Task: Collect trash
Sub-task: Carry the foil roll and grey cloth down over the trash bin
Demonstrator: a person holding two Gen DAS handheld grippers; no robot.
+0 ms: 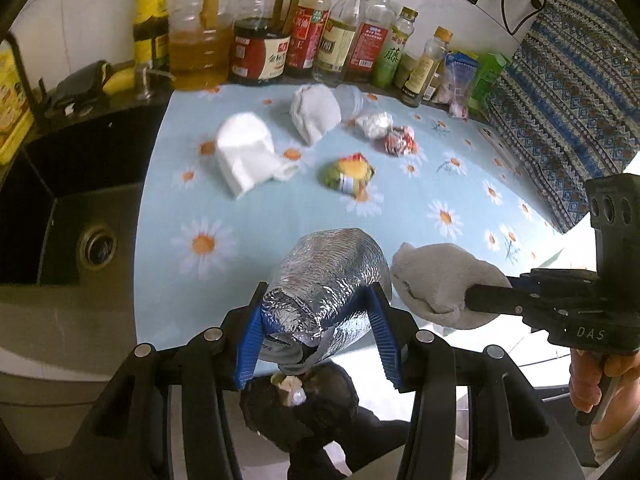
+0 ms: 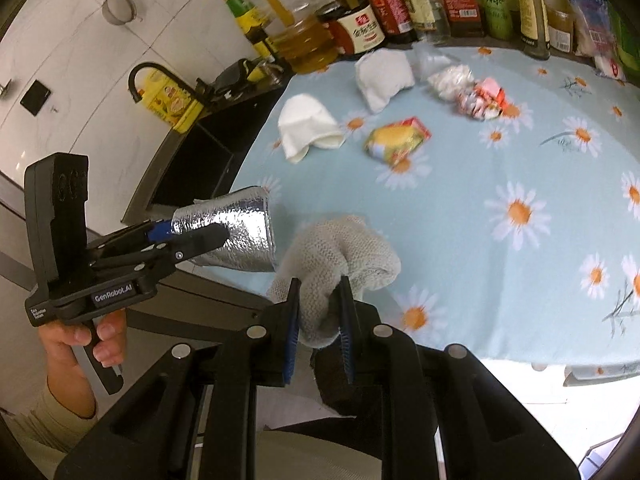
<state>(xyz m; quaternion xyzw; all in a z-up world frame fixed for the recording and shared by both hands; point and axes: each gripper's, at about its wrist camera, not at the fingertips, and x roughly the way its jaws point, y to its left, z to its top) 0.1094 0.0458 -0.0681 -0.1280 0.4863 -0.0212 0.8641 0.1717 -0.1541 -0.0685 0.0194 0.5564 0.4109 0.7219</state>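
Both tongs point(image 1: 318, 334) point(image 2: 318, 330) clamped on trash.

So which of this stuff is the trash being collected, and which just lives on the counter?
Trash:
- silver foil pouch in left gripper
- grey cloth in right gripper
- white wads
- yellow wrapper
- red wrapper

Lying about:
- sauce bottles
- sink

**Both grippers loaded at the counter's edge**

The right gripper point(image 2: 320, 320) is clamped on a grey knitted rag point(image 2: 340, 256). Just left of it, the left gripper point(image 2: 208, 236), held by a hand point(image 2: 88, 340), grips a crumpled foil bag point(image 2: 236, 236). On the daisy-print cloth point(image 2: 520, 280) behind lie two white rags point(image 2: 306, 126) point(image 2: 384, 76), a yellow wrapper point(image 2: 396, 140) and a red-and-white wrapper point(image 2: 480, 100). Bottles point(image 2: 400, 4) line the wall, with a dark sink point(image 2: 200, 160) at the left.
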